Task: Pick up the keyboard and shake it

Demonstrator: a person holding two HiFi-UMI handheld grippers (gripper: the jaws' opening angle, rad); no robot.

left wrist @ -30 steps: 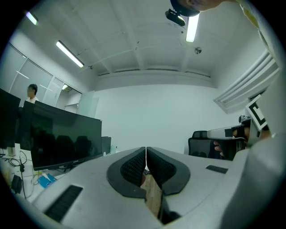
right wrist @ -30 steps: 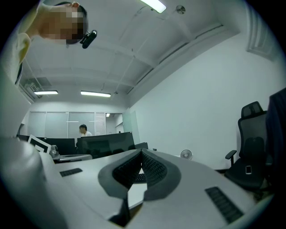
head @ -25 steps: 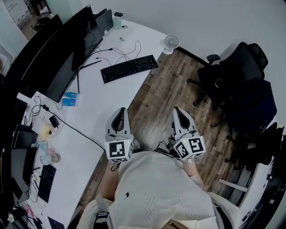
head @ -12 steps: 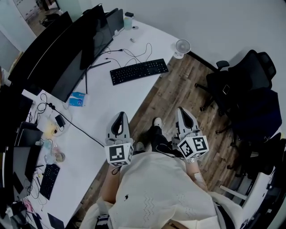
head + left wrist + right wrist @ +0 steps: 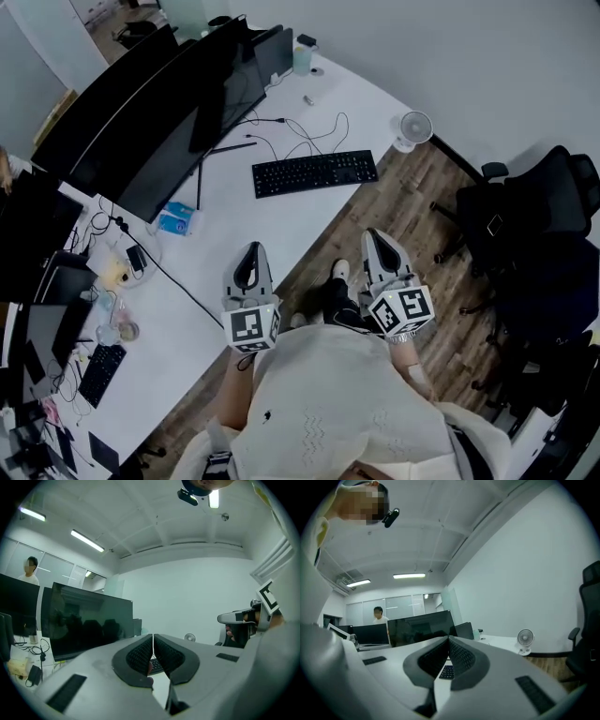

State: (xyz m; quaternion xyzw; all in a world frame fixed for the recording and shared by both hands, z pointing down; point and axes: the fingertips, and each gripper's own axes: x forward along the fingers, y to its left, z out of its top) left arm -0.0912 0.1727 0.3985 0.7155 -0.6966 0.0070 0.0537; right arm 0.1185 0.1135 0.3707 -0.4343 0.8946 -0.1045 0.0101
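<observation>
My left gripper point(image 5: 250, 251) was held low before my body, over the near edge of the white desk point(image 5: 216, 202); its jaws were closed tip to tip with nothing between them; my right gripper point(image 5: 376, 236) was level with it over the wooden floor point(image 5: 422, 202), its jaws likewise pressed together and empty. The two grippers were apart, side by side, both pointing forward.

The black keyboard point(image 5: 315, 173) lay flat on the desk, well ahead of both grippers and touched by neither; its long side ran close along the desk's edge; thin cables point(image 5: 309, 131) lay loose on the desk behind it. A small white desk fan point(image 5: 412, 128) stood near its right end; a dark wide monitor point(image 5: 178, 117) stood behind it to the left; a blue packet point(image 5: 175, 220) lay by the monitor's foot. A second keyboard point(image 5: 97, 375) lay far to the left. A black office chair point(image 5: 534, 220) stood on the floor to my right. In the left gripper view a person point(image 5: 29, 571) stood beyond the monitors.
</observation>
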